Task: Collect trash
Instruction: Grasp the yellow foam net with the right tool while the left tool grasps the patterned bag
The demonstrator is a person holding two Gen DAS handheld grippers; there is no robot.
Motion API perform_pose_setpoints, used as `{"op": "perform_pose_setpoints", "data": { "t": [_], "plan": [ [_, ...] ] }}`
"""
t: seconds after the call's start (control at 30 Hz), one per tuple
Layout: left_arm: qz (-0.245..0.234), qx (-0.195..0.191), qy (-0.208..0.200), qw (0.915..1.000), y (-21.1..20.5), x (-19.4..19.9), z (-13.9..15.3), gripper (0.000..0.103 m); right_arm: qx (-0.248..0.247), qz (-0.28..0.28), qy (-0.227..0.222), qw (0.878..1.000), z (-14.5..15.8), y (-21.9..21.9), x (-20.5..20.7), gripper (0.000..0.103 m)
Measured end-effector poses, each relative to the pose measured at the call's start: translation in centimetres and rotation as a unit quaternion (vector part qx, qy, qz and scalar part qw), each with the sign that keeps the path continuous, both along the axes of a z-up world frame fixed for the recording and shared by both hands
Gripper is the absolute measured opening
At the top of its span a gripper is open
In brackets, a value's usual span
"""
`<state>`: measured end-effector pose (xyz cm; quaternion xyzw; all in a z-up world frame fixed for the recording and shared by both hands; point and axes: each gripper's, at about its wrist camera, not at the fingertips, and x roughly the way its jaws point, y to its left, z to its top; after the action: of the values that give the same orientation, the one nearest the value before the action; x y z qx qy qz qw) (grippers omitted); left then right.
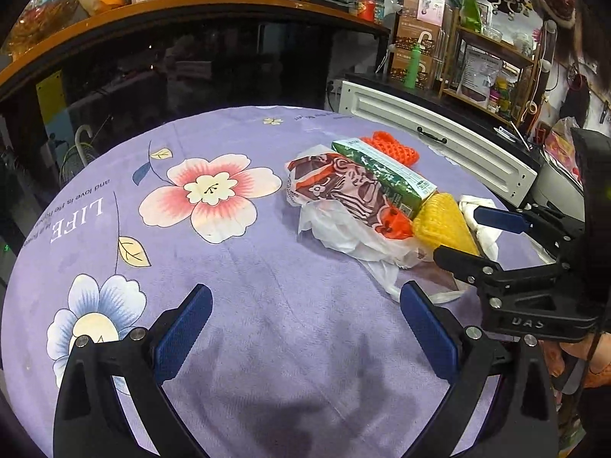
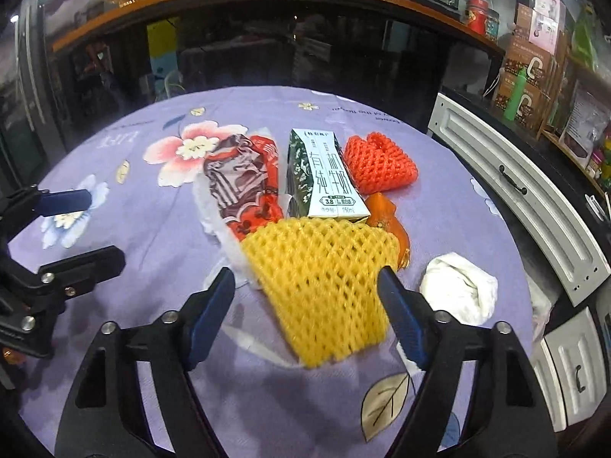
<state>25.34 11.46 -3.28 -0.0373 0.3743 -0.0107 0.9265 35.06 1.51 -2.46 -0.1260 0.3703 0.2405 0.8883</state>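
Observation:
Trash lies on a round table with a purple flowered cloth [image 1: 267, 305]. In the right wrist view a yellow foam net [image 2: 320, 286] lies between the open fingers of my right gripper [image 2: 305, 278], touching neither pad. Behind it lie a green milk carton [image 2: 324, 175], a red foam net [image 2: 378, 164], a red-brown wrapper on a white plastic bag [image 2: 240, 183], an orange peel [image 2: 389, 217] and a crumpled white tissue [image 2: 458, 286]. My left gripper [image 1: 305, 297] is open and empty over bare cloth, left of the pile [image 1: 359, 191]. It also shows in the right wrist view [image 2: 84, 229].
A white cabinet with dark handles [image 2: 515, 179] stands close to the table's right edge. A dark glass counter with a wooden top [image 1: 191, 11] stands behind the table. Shelves with boxes and jars [image 1: 477, 57] are at the back right.

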Motion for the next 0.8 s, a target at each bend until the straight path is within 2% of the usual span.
{"op": "perform_pose_setpoints", "data": {
  "t": [0.07, 0.13, 0.23, 0.33, 0.63, 0.73, 0.8],
  "plan": [
    [0.000, -0.007, 0.003, 1.0000, 0.2, 0.3, -0.1, 0.097, -0.008, -0.003, 0.004, 1.000, -0.5, 0.2, 0.4, 0.064],
    [-0.003, -0.011, 0.006, 0.9999, 0.1, 0.6, -0.2, 0.097, -0.013, -0.005, 0.008, 1.000, -0.8, 0.1, 0.7, 0.042],
    [-0.005, -0.017, 0.008, 0.9998, -0.1, 1.2, -0.2, 0.097, -0.005, -0.002, 0.008, 1.000, -0.7, -0.2, 0.5, 0.022],
    [-0.006, -0.027, 0.011, 0.9996, -0.4, 2.0, -0.1, 0.097, 0.011, -0.003, -0.004, 1.000, 0.1, -0.9, -0.1, 0.019],
    [0.002, -0.073, 0.036, 0.9967, -1.4, 7.1, -0.9, 0.097, 0.050, -0.010, -0.022, 0.998, 2.6, -3.4, -2.2, 0.018],
    [0.008, -0.080, 0.046, 0.9958, -1.6, 8.4, -1.6, 0.091, 0.053, -0.009, -0.021, 0.998, 2.6, -4.0, -3.0, 0.018],
    [0.004, -0.094, 0.051, 0.9943, -1.7, 8.8, -1.9, 0.080, 0.053, -0.009, -0.022, 0.998, 2.5, -4.5, -3.6, 0.018]
  ]
}}
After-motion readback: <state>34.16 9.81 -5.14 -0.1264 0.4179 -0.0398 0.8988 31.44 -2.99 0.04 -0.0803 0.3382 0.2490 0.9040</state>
